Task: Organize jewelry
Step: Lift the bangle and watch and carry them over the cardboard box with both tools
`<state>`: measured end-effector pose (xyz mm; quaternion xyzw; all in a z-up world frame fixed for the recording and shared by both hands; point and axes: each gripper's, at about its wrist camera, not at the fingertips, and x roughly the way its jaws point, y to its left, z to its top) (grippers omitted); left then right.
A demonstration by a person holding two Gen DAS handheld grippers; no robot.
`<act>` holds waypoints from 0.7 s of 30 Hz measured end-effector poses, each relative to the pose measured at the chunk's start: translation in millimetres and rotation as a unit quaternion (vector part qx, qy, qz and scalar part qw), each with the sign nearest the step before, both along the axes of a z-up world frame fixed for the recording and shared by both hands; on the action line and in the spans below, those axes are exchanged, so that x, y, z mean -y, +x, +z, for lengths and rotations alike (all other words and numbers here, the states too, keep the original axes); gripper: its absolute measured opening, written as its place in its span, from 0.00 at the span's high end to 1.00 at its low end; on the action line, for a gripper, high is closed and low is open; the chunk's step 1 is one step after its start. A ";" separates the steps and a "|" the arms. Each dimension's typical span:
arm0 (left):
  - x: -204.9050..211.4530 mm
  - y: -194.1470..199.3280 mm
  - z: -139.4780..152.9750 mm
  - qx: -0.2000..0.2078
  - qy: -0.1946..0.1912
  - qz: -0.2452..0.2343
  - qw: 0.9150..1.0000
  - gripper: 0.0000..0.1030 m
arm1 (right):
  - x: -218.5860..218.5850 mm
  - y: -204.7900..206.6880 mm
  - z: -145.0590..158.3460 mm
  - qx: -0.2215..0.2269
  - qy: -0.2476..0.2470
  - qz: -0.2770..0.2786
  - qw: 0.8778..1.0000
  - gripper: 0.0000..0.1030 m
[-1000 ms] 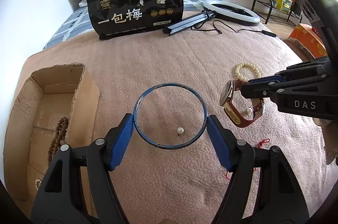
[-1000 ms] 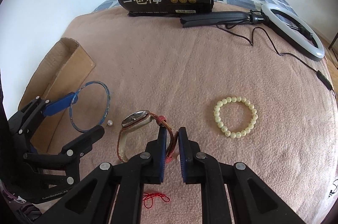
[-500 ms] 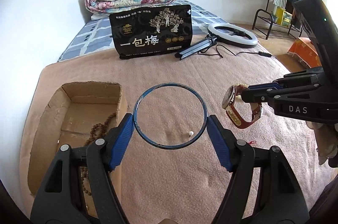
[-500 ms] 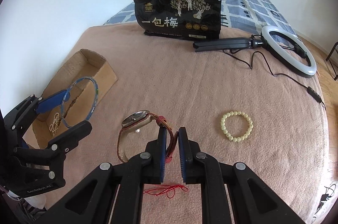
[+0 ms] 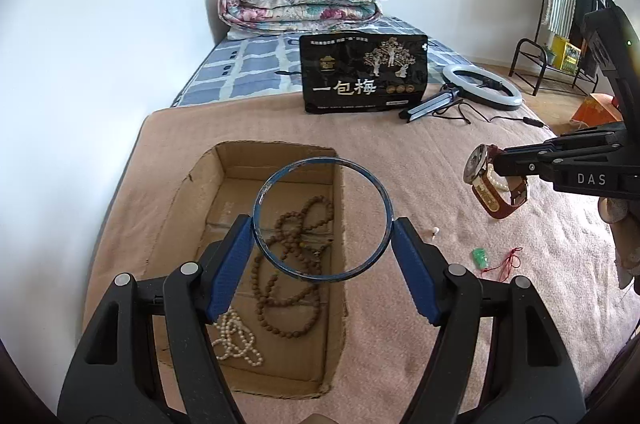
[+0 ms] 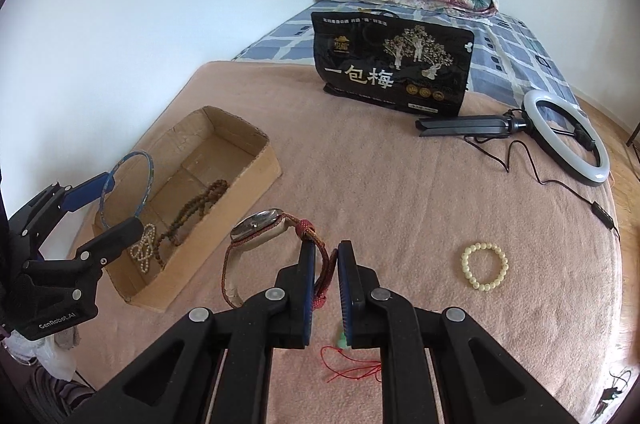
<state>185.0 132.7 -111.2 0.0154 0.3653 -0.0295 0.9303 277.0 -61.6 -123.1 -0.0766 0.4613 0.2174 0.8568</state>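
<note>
Bangle (image 5: 323,220) clamped between the left gripper (image 5: 323,244) fingers hangs above the cardboard box (image 5: 240,160); the right gripper (image 6: 323,280) pinches a watch (image 6: 260,224) strap.

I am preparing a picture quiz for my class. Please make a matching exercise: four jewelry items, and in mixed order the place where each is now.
Things:
1. bangle
2. watch
3. brown beads
4. pale bracelet

Places:
A. inside the box
B. lying on the blanket
C. between the left fingers
D. strap between the right fingers

Pairs: 1-C, 2-D, 3-A, 4-B
</note>
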 end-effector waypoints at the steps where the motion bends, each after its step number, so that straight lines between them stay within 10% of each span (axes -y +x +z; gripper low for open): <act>1: -5.9 -2.7 0.1 0.000 0.001 0.004 1.000 0.30 | -5.0 -0.5 0.5 0.000 0.001 0.003 1.000 0.91; 21: -84.8 -32.6 -18.9 -0.009 -0.020 0.088 0.996 0.30 | -110.8 -1.3 -5.4 0.008 -0.005 0.067 0.998 0.91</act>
